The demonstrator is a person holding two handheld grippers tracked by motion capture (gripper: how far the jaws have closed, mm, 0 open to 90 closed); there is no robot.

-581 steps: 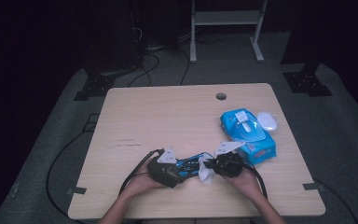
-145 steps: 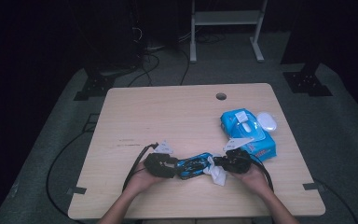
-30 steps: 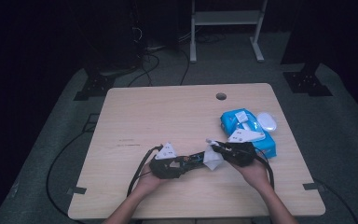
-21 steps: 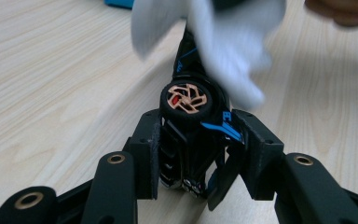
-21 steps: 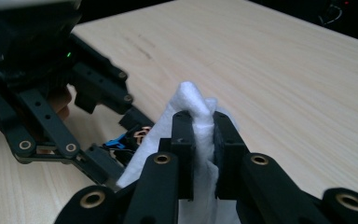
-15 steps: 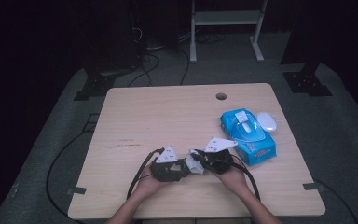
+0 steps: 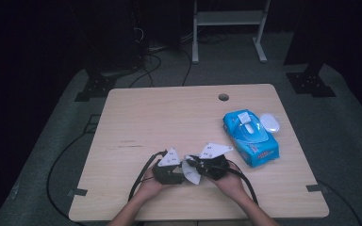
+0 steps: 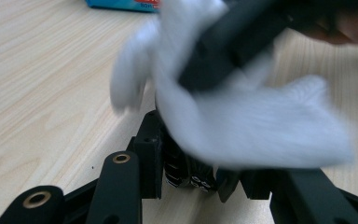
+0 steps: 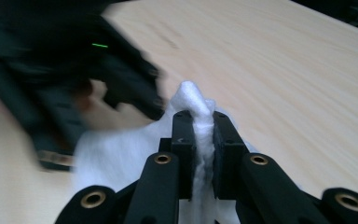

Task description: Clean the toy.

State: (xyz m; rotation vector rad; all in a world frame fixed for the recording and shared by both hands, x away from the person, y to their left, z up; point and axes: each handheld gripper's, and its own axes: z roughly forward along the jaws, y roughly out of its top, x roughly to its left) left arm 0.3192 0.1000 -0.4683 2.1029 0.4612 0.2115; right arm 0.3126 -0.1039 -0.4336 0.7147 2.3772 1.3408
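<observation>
Near the table's front edge, my left gripper and right gripper meet tip to tip. The right gripper is shut on a bunched white wipe. In the left gripper view, that wipe drapes over my left gripper, pressed on by the other gripper's black jaw. My left jaws are closed on a small dark object with pale markings, mostly hidden under the wipe. The blurred left gripper fills the left of the right gripper view.
A blue pack of wipes lies at the right of the wooden table, with a white oval thing beside it. A cable hole sits near the far edge. Cables trail off the front left.
My right gripper has moved left with the wipe and now presses it against the left gripper's tip. The left gripper has stayed put.
</observation>
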